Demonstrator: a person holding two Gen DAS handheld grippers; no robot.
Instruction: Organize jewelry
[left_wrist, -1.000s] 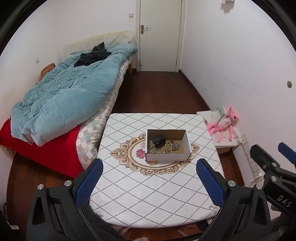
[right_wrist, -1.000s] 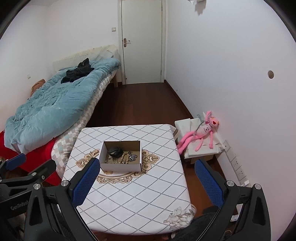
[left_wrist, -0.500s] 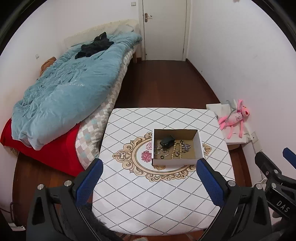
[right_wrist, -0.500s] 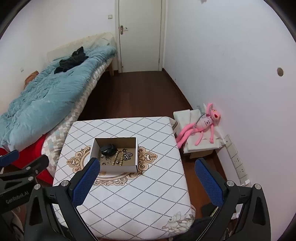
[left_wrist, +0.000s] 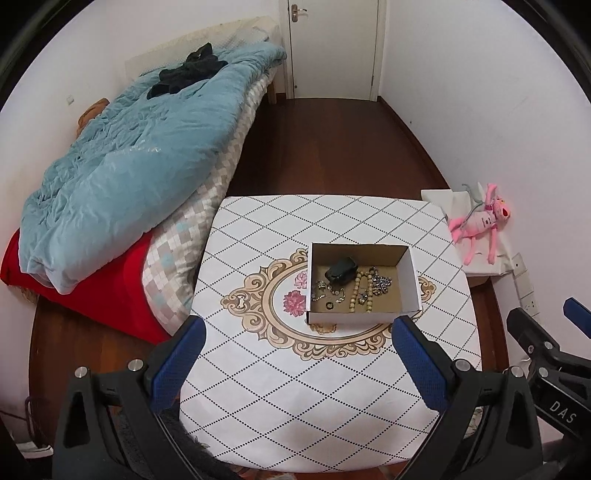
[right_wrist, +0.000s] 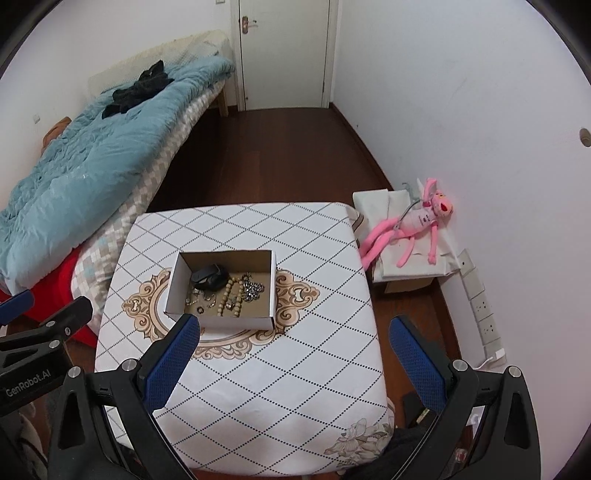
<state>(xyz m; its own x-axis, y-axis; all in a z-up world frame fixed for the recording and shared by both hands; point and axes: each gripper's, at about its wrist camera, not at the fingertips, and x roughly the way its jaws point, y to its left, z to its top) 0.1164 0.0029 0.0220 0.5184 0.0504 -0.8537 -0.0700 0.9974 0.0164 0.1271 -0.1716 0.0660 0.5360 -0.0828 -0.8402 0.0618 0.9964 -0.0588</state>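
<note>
An open cardboard box (left_wrist: 408, 280) (right_wrist: 173, 286) stands in the middle of a table with a white diamond-pattern cloth (left_wrist: 295, 387) (right_wrist: 295, 369). Inside it lie a small black pouch (left_wrist: 340, 272) (right_wrist: 209, 277), a beige bead string (left_wrist: 355, 291) (right_wrist: 226, 295), silver chains (left_wrist: 380, 284) (right_wrist: 253, 288) and a small ring (left_wrist: 328, 305). My left gripper (left_wrist: 297, 354) is open and empty, high above the table's near side. My right gripper (right_wrist: 293, 356) is open and empty too, above the table's near right part. Each gripper shows at the edge of the other's view.
A bed with a blue quilt (left_wrist: 129, 162) (right_wrist: 85, 158) and red cover stands left of the table. A pink plush toy (left_wrist: 480, 221) (right_wrist: 413, 225) lies on a white box at the right wall. Wall sockets (right_wrist: 484, 306) and a closed door (right_wrist: 284, 51) are beyond.
Both grippers have tilted down and moved toward the table, so the box sits lower and larger in both views. Both stay open.
</note>
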